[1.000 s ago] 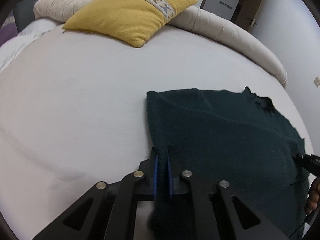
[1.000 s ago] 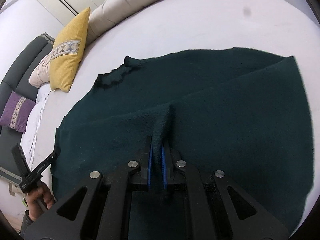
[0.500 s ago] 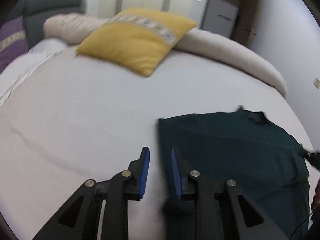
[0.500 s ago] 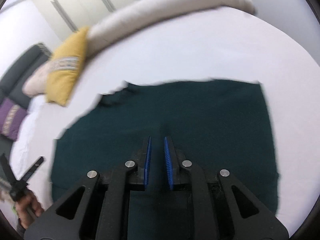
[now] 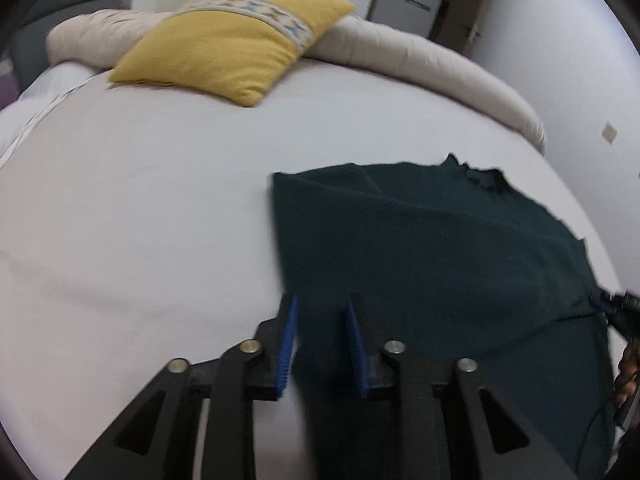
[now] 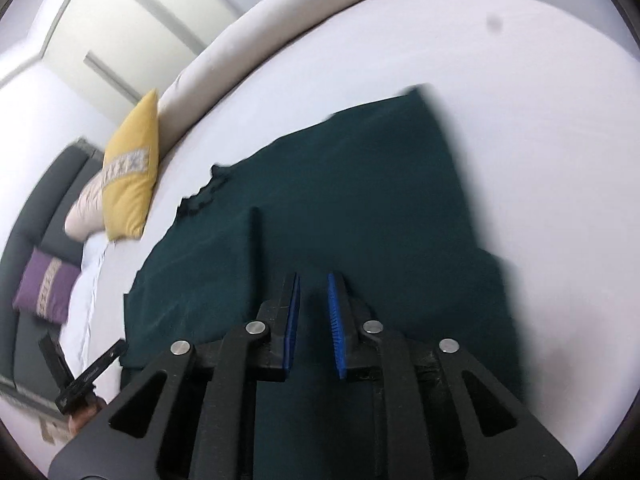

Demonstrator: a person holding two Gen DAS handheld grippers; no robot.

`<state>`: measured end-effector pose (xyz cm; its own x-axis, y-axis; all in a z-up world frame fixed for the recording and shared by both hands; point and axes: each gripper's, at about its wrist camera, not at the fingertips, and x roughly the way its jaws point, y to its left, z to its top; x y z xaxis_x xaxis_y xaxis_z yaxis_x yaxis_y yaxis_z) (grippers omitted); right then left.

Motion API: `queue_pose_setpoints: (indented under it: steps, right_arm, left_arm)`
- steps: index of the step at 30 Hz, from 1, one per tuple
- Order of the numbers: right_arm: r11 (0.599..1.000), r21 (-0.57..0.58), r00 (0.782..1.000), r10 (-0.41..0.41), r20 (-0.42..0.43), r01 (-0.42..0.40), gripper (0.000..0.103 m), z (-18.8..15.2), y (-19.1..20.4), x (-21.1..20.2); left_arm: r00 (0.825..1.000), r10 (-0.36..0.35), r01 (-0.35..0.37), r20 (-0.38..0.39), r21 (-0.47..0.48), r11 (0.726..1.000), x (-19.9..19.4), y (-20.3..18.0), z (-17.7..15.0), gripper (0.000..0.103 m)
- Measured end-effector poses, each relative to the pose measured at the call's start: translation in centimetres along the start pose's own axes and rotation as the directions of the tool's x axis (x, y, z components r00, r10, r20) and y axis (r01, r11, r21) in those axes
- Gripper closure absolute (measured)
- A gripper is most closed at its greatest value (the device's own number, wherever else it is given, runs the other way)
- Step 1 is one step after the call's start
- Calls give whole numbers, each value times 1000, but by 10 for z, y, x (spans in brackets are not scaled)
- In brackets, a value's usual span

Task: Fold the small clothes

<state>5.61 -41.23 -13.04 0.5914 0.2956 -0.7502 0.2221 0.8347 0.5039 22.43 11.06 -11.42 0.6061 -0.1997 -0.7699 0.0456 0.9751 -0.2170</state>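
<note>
1. Spreading across both views, a white bed (image 5: pixel 140 208) fills the scene, with a long cream bolster (image 5: pixel 420 60) along its far edge.
2. Lying flat on the bed is a dark green garment (image 5: pixel 432 248), apparently a knitted top already folded over on itself, with a ragged-looking neckline at its far end. In the right wrist view the garment (image 6: pixel 352 208) shows a straight fold ridge running down its middle.
3. Resting against the bolster is a yellow cushion (image 5: pixel 232 40); a purple cushion (image 6: pixel 44 288) sits farther off.
4. Left gripper (image 5: pixel 322 312): jaws apart, holding nothing, poised over the garment's near left edge.
5. Right gripper (image 6: pixel 314 284): jaws apart, empty, above the garment's near middle.
6. Handling, as a judgement: the fabric looks soft, thick and limp, fairly light, not slippery or fragile. It would sag and drape when lifted, so pinching two near corners or the hem edge, all layers together, seems the surest hold.
</note>
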Motion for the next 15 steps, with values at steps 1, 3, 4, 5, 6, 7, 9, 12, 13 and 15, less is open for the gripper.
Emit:
queue_pose_setpoints:
  steps: [1,3,4,5,6,7,9,12,13,15]
  right_arm:
    - [1000,0,1000,-19,6,19,83,-5,-5,-15]
    - [999,-27,1000,-26,9,26,79,-23,-12,-51]
    - [999,-39,1000,-21,8,22,68,-32,-15,-65]
    - [999,-47,1000,-22,10,22,47,-47,-19,-86]
    - [999,-48,1000,-21,14,22,38,-58,-22,-101]
    - [999,-50,1000,-14,19,15,31,-66,-26,-112]
    - [997,-76,1000,8,16,-7,31,-93,-33,-140]
    - [998,-55,999,32,-44,-35,31,-127,-56,-170]
    - [998,-42,997,40,-68,-43,31,-138,-68,-179]
    - [999,-36,995,35,-90,-38,31,-158,-80,-187]
  left_arm:
    - [1000,-22,22,8,-14,1000,-16,5,-8,63]
    - [998,-63,63,11,-45,997,-44,12,-28,42]
    - [995,-98,98,5,-62,993,-58,15,-40,38]
    - [992,-124,124,-3,-68,990,-68,16,-51,33]
    - [989,-150,148,-15,-70,986,-79,17,-64,32]
    - [984,-174,170,-34,-82,982,-89,19,-79,32]
    - [964,-248,234,-91,-145,961,-105,26,-113,31]
    - [944,-292,256,-156,-217,942,-117,32,-154,31]
    - [936,-307,264,-175,-230,937,-120,31,-165,31]
    - [921,-334,286,-198,-236,929,-129,26,-186,31]
